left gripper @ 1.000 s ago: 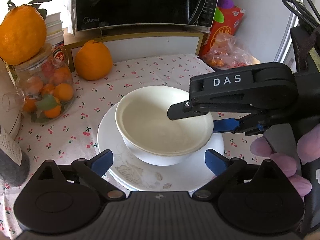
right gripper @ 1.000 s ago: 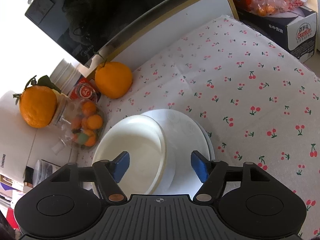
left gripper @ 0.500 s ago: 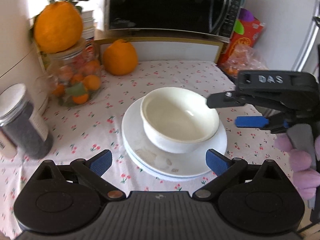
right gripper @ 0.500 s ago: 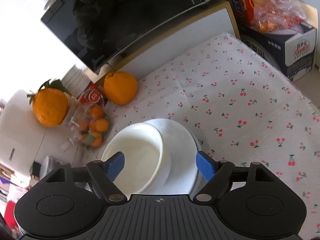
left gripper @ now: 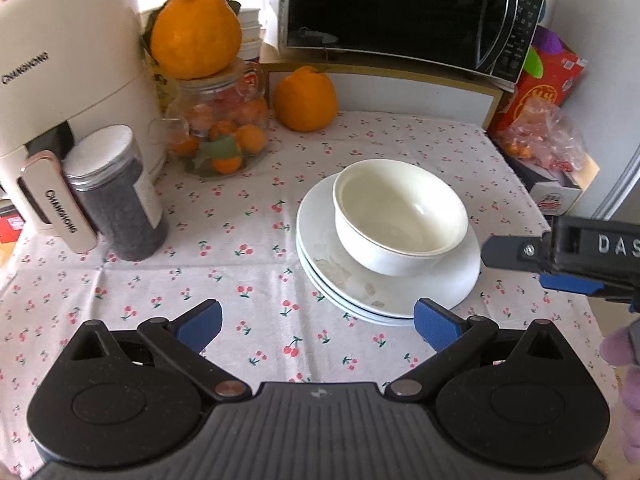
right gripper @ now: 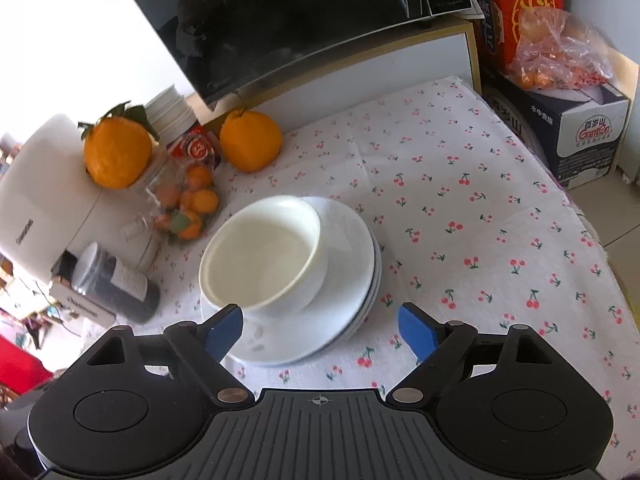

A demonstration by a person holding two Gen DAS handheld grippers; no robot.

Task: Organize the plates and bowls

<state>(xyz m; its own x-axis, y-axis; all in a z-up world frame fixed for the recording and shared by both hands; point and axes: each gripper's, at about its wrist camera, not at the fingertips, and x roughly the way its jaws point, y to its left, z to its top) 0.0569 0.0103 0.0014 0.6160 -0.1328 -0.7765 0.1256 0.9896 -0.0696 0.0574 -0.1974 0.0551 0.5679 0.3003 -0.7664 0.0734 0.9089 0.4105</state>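
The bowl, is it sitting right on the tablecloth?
No, the bowl sits on top of stacked white plates, and only the plates rest on the cherry tablecloth.

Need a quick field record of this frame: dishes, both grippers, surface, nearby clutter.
bowl: white bowl, upright, empty, sits on the plates
plates: stack of white plates, on the tablecloth
left gripper: left gripper, open, nothing between the pads
right gripper: right gripper, open, jaws have just been opening, nothing gripped
surface: cherry-print tablecloth
clutter: glass jar of small oranges, dark canister, microwave
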